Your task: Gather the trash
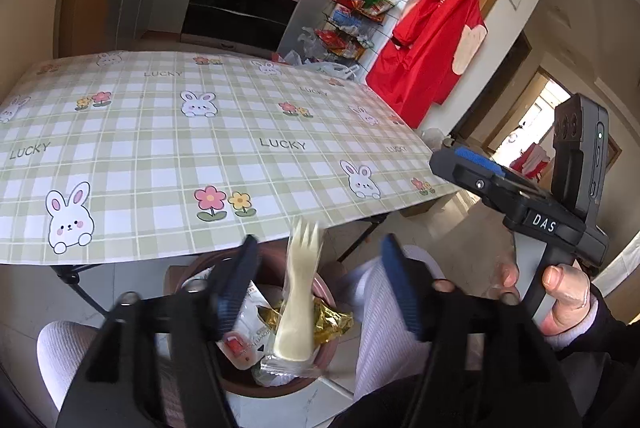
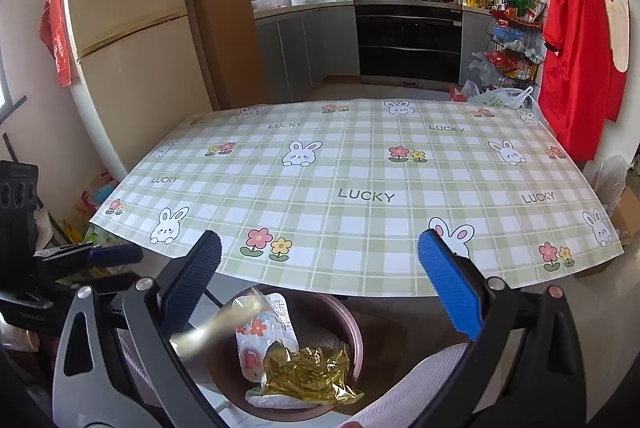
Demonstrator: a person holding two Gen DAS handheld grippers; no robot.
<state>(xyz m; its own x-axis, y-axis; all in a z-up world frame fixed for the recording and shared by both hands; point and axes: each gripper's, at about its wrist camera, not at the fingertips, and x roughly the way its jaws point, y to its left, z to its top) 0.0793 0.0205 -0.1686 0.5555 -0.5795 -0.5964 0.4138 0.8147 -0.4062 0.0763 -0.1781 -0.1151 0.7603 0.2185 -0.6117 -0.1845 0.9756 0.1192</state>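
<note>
Left gripper (image 1: pixel 316 280) open above bin (image 1: pixel 276 384), positioned for drop. Plastic fork (image 1: pixel 298 292) between jaws, untouched, blurred, apparently falling in. Bin stands under near tabletop (image 2: pixel 360 172) edge, wrappers inside. Right gripper (image 2: pixel 320 276) open, empty.

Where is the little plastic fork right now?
In the left wrist view the fork is between the left gripper's open fingers, untouched, above the brown trash bin below the table edge, over the gold wrapper.
</note>
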